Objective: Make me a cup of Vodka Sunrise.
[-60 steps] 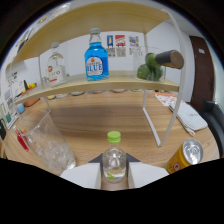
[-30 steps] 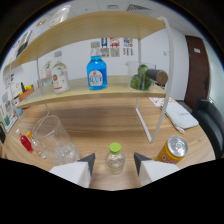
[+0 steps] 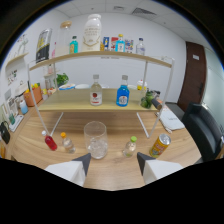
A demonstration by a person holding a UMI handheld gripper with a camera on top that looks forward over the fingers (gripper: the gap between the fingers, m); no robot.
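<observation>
My tool (image 3: 112, 167) was spread wide and held nothing. The glass (image 3: 96, 139) stood upright on the counter (image 3: 115, 170) just ahead of it, mouth up, ice inside. I judged I was between ingredients; next I'd reach beyond to the vodka (image 3: 95, 91), standing neck-up on the shelf (image 3: 75, 105).
</observation>
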